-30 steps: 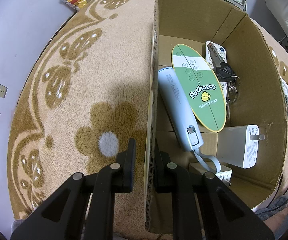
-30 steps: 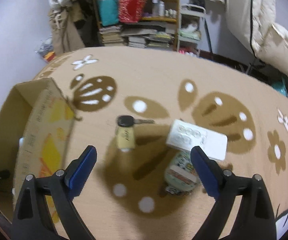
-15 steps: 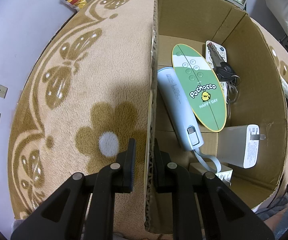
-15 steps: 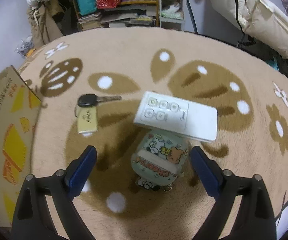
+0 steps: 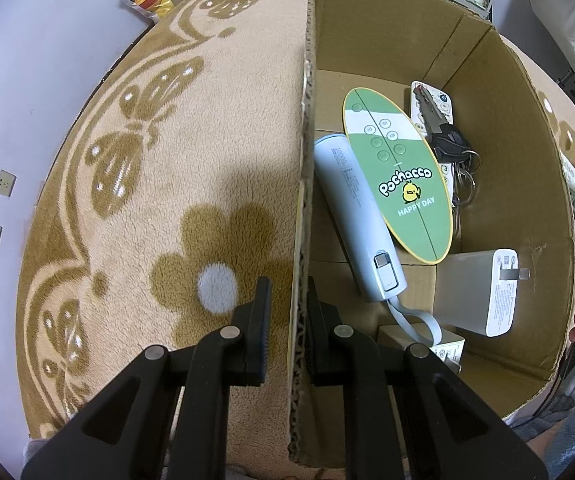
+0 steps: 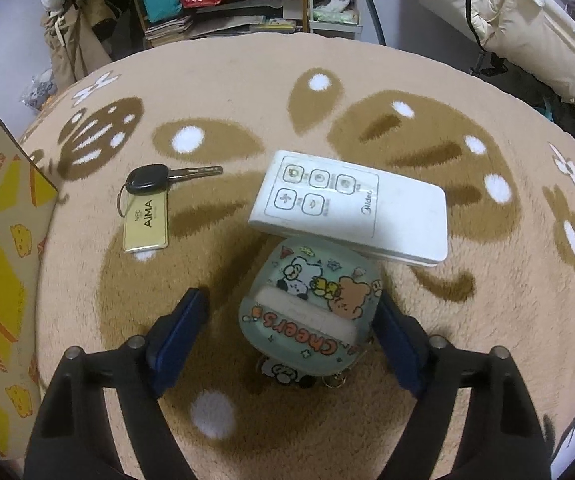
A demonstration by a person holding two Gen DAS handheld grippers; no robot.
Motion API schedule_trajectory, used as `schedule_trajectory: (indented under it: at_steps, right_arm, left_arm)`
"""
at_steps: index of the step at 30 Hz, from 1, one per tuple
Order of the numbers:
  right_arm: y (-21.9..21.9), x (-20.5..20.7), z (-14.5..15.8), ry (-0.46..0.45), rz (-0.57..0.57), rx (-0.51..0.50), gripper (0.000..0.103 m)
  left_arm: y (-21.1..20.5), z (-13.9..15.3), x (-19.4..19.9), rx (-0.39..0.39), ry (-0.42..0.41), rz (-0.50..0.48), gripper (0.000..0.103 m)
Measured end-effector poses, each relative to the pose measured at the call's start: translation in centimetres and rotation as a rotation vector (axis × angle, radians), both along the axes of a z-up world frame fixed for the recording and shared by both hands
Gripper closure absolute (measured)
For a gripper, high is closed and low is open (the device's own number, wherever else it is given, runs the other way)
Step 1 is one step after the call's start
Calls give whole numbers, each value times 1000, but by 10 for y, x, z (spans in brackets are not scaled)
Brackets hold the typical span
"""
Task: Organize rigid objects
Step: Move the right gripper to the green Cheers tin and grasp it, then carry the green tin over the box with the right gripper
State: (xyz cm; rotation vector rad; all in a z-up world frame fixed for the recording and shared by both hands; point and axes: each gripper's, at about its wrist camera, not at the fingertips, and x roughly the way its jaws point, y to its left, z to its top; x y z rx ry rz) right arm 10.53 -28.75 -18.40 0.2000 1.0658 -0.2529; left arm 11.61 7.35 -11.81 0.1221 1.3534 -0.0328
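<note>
The white Midea remote point(image 6: 347, 208) covers the far edge of the cartoon-printed case point(image 6: 307, 312). Right claw point(image 6: 287, 332) gapes around it; left claw point(image 5: 287, 304) pinches the cardboard box wall point(image 5: 303, 160).

the white flat remote control point(image 6: 351, 206) hides the far edge of the pale green cartoon-printed case point(image 6: 309, 314); the small white box point(image 5: 445, 350) sits half hidden under the grey-blue power bank's strap point(image 5: 417, 322).

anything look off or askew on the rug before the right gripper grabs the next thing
One thing: the white remote is not flat on the rug. Its near edge rests on the cartoon-print case, so it sits tilted and overlapping. The open right gripper straddles that case, so lifting it may tip the remote. The key with its tag lies flat, apart.
</note>
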Motion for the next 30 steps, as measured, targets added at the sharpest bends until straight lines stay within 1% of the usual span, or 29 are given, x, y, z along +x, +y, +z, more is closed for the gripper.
schedule_trajectory:
  at_steps: [4, 10, 14, 16, 21, 30]
  right_arm:
    - [1, 0, -2, -4, -2, -14, 18]
    - [1, -2, 0, 4, -21, -39, 30]
    - [1, -2, 0, 2, -21, -45, 35]
    - [1, -2, 0, -5, -23, -51, 40]
    - [-1, -5, 1, -18, -24, -34, 40]
    - [-1, -5, 1, -19, -26, -35, 40]
  left_arm:
    - [0, 0, 0, 0, 0, 0, 89]
    - [1, 0, 0, 4, -1, -1, 89]
    - [2, 0, 1, 4, 1, 0, 89]
    - [1, 1, 1, 4, 1, 0, 89]
    - [1, 1, 1, 4, 1, -1, 89]
    - [0, 0, 1, 3, 1, 1, 89]
